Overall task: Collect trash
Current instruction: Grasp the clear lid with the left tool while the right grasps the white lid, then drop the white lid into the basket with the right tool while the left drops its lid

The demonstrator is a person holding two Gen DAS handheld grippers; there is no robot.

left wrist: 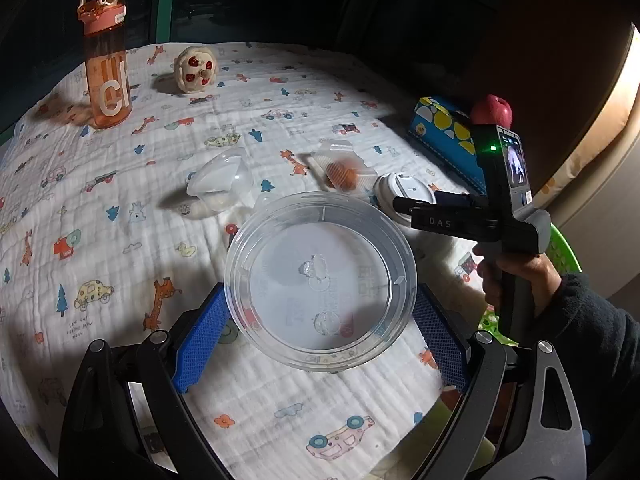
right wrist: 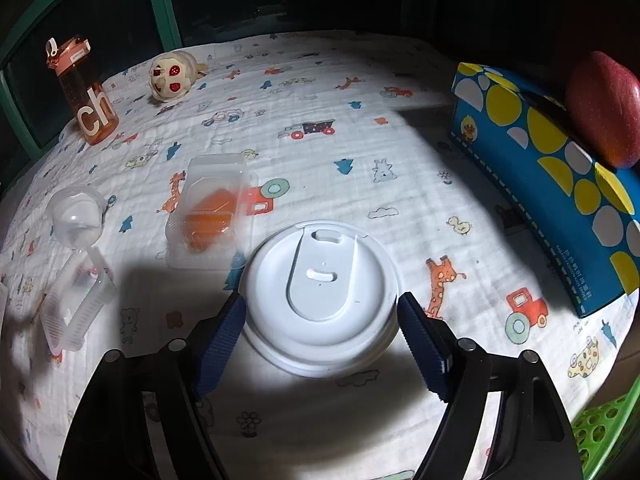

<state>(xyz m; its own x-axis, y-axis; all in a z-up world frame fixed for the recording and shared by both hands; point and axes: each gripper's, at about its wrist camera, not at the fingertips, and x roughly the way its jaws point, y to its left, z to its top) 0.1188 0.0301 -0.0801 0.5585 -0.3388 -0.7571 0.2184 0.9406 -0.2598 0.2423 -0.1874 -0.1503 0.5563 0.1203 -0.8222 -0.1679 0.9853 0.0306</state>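
Left of the scene, in the left wrist view, a crumpled clear plastic dome cup (left wrist: 222, 186) lay on its side on the white printed cloth (left wrist: 120, 240). It looked featherweight, thin-walled and springy; a pinch across its rim would probably flatten it, which matters little for trash.

Next along, the left gripper (left wrist: 320, 320) held a round clear plastic container (left wrist: 320, 284), its blue pads (left wrist: 202, 336) clenched against opposite sides of the wall. The container appeared empty and light, smooth and likely slippery, with walls that would bow under a hard squeeze. The grip across its width looked sound.

Behind it sat a clear clamshell pack with orange contents (left wrist: 344, 168), flat on the cloth. It was probably slightly heavier than the other plastics, with flimsy hinged halves. Best taken across the narrow width, so the lid stays closed.

Further right, the white plastic cup lid (right wrist: 322, 292) lay on the cloth in the right wrist view, directly between the open pads of the right gripper (right wrist: 322, 334). The jaws were spread a little wider than the lid; whether the pads touched it could not be told, and it was not lifted. It seemed stiff for its weight but low and slick-edged, so the pads should meet the rim on opposite sides, low near the cloth.

At the far right edge showed a green perforated plastic basket (right wrist: 600, 428), presumably the trash's destination.
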